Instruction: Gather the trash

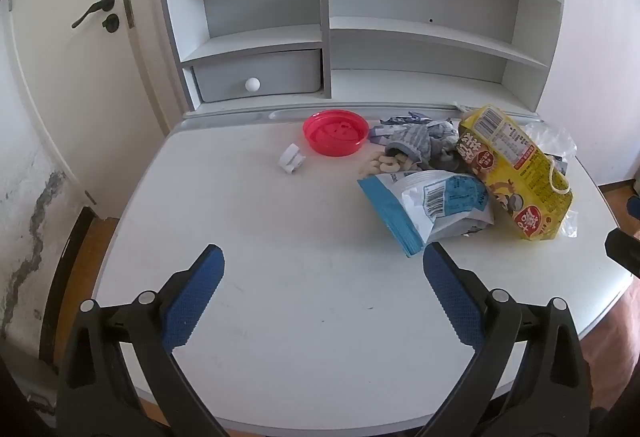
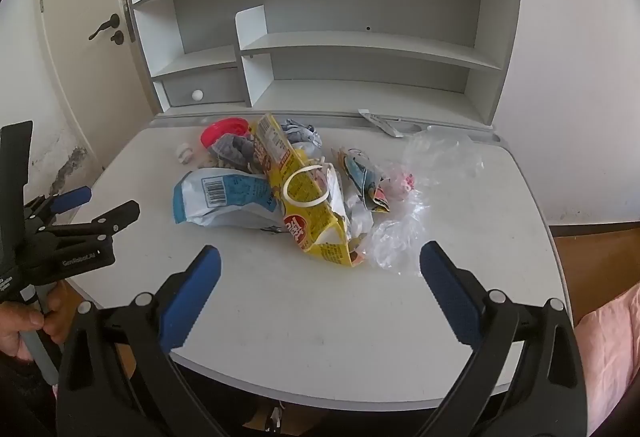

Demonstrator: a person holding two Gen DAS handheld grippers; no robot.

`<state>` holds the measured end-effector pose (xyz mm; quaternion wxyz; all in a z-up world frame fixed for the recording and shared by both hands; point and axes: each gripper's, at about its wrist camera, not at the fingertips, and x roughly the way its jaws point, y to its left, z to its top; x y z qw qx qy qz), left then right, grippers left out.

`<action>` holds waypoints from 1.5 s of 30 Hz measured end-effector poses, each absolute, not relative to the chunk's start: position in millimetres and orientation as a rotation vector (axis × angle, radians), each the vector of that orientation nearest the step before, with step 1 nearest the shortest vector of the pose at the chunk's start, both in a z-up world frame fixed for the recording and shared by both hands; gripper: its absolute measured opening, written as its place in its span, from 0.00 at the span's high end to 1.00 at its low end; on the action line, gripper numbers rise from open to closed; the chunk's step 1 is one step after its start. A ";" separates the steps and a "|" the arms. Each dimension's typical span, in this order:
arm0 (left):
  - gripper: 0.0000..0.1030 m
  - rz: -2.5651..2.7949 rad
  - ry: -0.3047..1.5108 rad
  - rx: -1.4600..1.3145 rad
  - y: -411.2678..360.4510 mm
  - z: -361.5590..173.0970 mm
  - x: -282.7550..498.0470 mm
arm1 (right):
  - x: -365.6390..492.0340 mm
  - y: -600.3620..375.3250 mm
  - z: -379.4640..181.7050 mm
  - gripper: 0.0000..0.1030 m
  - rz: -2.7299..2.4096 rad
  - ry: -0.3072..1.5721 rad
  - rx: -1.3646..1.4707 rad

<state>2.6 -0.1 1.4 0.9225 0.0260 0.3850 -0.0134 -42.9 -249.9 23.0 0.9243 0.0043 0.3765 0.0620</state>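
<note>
A heap of trash lies on the white desk (image 1: 280, 297): a yellow snack bag (image 1: 516, 173), a blue-and-white pouch (image 1: 432, 205), grey crumpled wrappers (image 1: 420, 145), a red plastic lid (image 1: 335, 131), a small white scrap (image 1: 291, 158). In the right wrist view the yellow snack bag (image 2: 308, 197) sits mid-heap, the blue-and-white pouch (image 2: 228, 199) on its left, clear plastic film (image 2: 404, 233) and a colourful wrapper (image 2: 366, 177) on its right. My left gripper (image 1: 323, 257) hovers open over bare desk, its right finger near the pouch's corner. My right gripper (image 2: 320, 257) is open just before the yellow bag.
A grey-and-white shelf unit (image 1: 360, 37) with a small drawer (image 1: 256, 77) stands at the desk's back edge. A white door (image 1: 80, 57) is on the left. The left gripper (image 2: 96, 213) and the hand holding it show at the right wrist view's left edge.
</note>
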 end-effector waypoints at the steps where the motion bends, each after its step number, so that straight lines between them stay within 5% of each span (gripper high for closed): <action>1: 0.06 -0.028 0.790 0.054 -0.1 1.6 2.6 | -43.0 -249.8 22.7 0.07 0.127 0.773 0.009; 45: 0.06 -0.018 0.800 0.056 7.6 -2.0 6.1 | -46.5 -246.0 23.2 0.07 0.133 0.773 0.004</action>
